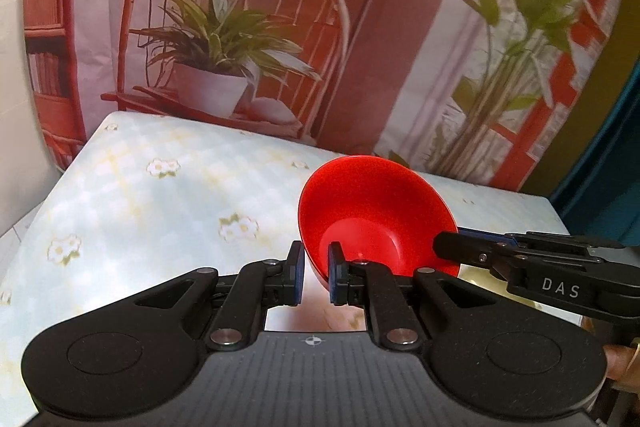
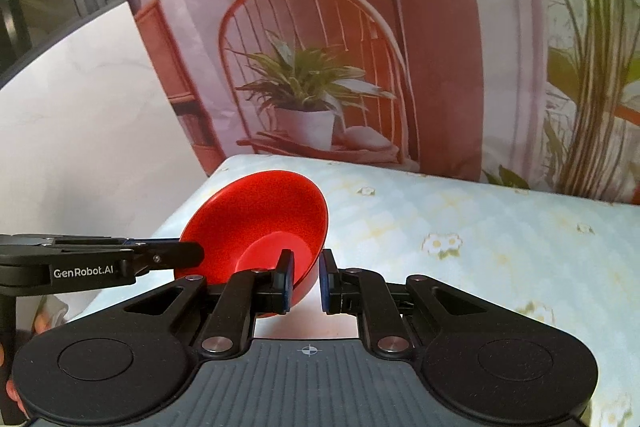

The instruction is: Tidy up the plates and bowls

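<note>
Gripping the near rim of a glossy red round plastic bowl (image 1: 372, 215), the left gripper (image 1: 316, 273) is showing, in its own view, one blue-padded finger outside the wall and the other inside, both pressing on the rim. The bowl is tilting up off the pale blue flower-print tablecloth (image 1: 140, 187), its open hollow facing the camera, smooth and plain, with a brighter flat base. The bowl is sitting just ahead of the fingertips and a little to their right. Reaching in from the right, the right gripper (image 1: 444, 247) is meeting the bowl's right rim; white letters on its black body are reading "DAS". Beyond the table, a printed backdrop with an orange chair and potted plant (image 1: 224, 39) is hanging.

Looking along the right gripper (image 2: 306, 277) in its own view, the fingers are clamping the same red bowl (image 2: 256, 223) by its near rim, one pad inside and one outside. The bowl is leaning ahead and to the left of the fingertips, above the tablecloth (image 2: 460, 227). The left gripper (image 2: 192, 253) is coming in from the left onto the opposite rim, its label reading "GenRobot.AI".
</note>
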{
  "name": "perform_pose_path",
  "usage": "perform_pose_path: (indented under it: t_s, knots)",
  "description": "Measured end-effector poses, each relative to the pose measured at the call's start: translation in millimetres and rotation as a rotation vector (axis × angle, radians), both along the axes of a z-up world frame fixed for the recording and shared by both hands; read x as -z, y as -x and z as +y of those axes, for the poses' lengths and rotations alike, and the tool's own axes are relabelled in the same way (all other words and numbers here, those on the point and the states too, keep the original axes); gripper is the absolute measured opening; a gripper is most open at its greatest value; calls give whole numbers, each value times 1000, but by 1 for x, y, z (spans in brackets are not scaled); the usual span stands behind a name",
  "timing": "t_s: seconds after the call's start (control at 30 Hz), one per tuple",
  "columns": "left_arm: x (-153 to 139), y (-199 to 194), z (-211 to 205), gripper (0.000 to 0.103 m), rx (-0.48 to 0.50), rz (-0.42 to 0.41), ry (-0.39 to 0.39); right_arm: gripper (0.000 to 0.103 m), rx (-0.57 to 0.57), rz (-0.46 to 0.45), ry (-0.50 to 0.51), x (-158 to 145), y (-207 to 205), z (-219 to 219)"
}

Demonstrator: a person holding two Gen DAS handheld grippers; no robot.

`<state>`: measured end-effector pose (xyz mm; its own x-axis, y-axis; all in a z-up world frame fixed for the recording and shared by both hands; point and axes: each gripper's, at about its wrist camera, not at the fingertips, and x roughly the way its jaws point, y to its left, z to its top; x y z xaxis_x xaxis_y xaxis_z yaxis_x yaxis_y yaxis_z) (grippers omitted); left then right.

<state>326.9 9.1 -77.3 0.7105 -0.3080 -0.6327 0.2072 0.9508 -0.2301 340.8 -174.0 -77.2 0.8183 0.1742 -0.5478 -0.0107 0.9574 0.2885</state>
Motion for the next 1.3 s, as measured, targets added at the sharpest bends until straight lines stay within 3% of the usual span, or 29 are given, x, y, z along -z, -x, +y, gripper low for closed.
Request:
perform_pose_path:
  t_s: [0.3,0.57,1.03,1.3]
  knots:
    - [7,44,-7,13,45,41,30,12,3,-6,-49,4,65,1]
    - [25,70,-15,13,83,86,22,13,26,35,-80,26,102,0]
    - [41,89,-10,13,80,138,31,13,36,60,-119,49,131,8]
    - [46,91,-9,13,72,159,31,14,26,72,-75,56,137,19]
